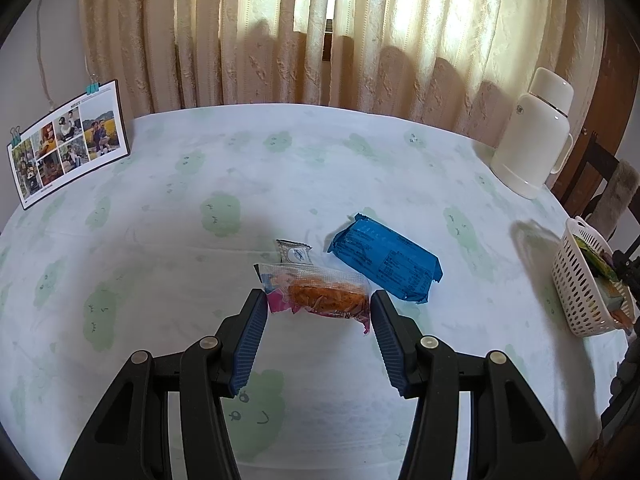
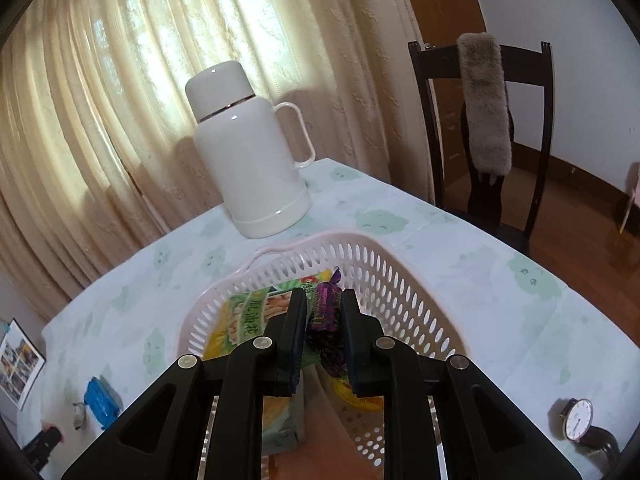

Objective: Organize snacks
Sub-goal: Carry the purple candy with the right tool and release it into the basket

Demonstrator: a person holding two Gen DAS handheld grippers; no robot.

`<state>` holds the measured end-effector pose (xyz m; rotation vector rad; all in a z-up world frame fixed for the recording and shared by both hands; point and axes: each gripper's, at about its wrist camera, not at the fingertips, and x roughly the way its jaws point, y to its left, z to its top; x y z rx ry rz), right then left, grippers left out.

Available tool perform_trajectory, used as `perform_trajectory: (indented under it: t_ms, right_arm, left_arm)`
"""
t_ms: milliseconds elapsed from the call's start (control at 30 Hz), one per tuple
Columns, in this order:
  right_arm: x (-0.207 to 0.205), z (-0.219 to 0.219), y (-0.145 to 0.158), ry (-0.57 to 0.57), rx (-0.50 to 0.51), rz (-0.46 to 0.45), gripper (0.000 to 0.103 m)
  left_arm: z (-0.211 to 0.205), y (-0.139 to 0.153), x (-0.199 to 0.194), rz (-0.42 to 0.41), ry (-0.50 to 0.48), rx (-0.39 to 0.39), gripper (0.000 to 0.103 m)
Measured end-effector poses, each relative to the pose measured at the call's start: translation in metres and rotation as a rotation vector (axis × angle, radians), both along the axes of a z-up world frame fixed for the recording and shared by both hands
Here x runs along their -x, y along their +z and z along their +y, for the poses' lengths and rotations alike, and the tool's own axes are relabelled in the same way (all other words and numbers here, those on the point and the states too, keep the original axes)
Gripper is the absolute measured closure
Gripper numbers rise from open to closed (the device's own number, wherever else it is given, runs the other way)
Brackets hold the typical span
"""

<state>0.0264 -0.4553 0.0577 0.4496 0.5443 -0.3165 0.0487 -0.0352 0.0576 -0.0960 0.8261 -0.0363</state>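
While my right hand-held gripper [image 2: 323, 320] pinches the purple candy [image 2: 326, 316] over the basket [image 2: 400, 280] | my spread left hand-held gripper [image 1: 318, 304] straddles the orange snack pack [image 1: 320, 294], its long axis spanning jaw to jaw.

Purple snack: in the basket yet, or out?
In: purple snack sits inside basket walls, right tool clamped on it.

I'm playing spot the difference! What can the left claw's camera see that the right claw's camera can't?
Only the left view: the left claw, open around an orange snack packet lying on the table.

Only the right view: the right claw over the basket, with a purple candy between its pads, a green snack bag inside the basket, and a wristwatch.

Both views: the white basket, the white thermos, the blue packet, the small silver packet, the photo card, the curtain and the chair.
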Motion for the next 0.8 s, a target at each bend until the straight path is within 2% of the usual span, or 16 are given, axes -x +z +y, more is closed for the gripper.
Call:
perform_trajectory:
  t_ms: [167, 233, 267, 567, 800]
  right_arm:
    - [0.005, -0.003, 0.003, -0.001, -0.030, -0.039, 0.066]
    - [0.007, -0.006, 0.003, -0.008, -0.055, -0.050, 0.042]
    - [0.009, -0.007, 0.003, -0.013, -0.068, -0.058, 0.039]
    - [0.014, -0.007, 0.005, -0.032, -0.066, -0.088, 0.039]
    - [0.022, -0.006, 0.010, -0.053, -0.050, -0.117, 0.039]
  left_arm:
    - [-0.001, -0.002, 0.000, 0.002, -0.005, 0.000, 0.053]
    - [-0.002, -0.002, 0.000, 0.000, -0.010, 0.006, 0.053]
    - [-0.003, -0.002, 0.000, -0.002, -0.012, 0.009, 0.053]
    - [-0.015, -0.006, -0.003, 0.015, -0.057, 0.072, 0.053]
    - [-0.056, 0.007, -0.002, 0.020, -0.170, 0.088, 0.053]
